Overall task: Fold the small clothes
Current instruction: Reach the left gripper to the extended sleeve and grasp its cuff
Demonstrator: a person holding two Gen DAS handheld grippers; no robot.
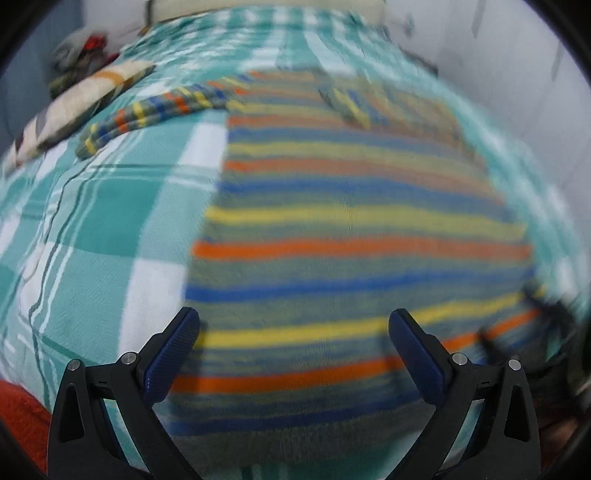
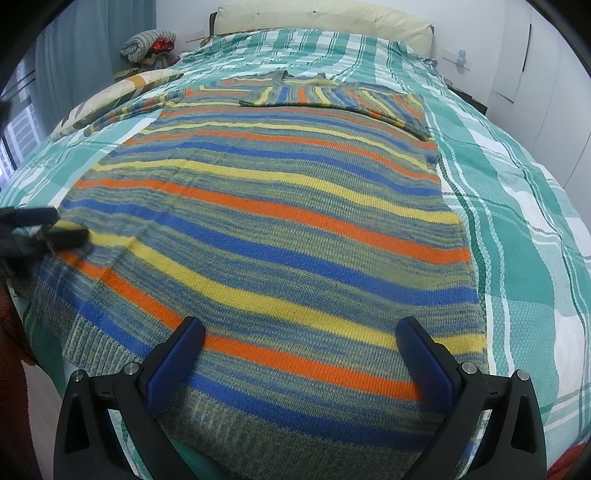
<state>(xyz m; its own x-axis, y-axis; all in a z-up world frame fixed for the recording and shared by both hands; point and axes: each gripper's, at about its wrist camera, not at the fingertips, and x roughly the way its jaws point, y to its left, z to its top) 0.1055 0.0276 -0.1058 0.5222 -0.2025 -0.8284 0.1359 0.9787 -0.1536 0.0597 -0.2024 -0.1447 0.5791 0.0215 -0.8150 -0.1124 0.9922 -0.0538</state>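
garment: a striped knit sweater (image 2: 280, 229) lies flat on the bed (image 2: 524, 236), hem near, collar far, filling most of both views.
right sleeve: folded in across the chest at the far right (image 2: 391, 107), resting on the body panel.
left sleeve: stretched out sideways at the far left (image 1: 147, 112), lying on the checked bedcover and not folded in.
left gripper (image 1: 293, 338): jaws wide apart and empty, hovering over the near left part of the hem; this view is blurred, so contact with the knit cannot be told. from the right wrist it shows as a dark smear at the sweater's left edge (image 2: 44, 232).
right gripper (image 2: 299, 345): jaws spread apart, nothing between them, poised over the near hem at centre-right.
surroundings: a patterned pillow (image 2: 110, 99) beside the loose sleeve; a cream headboard (image 2: 321, 18) at the far end.
progress: judged early; one sleeve tucked, while the other sleeve and the folds of the body appear left to do.
likely next need: bringing the left sleeve in over the chest.
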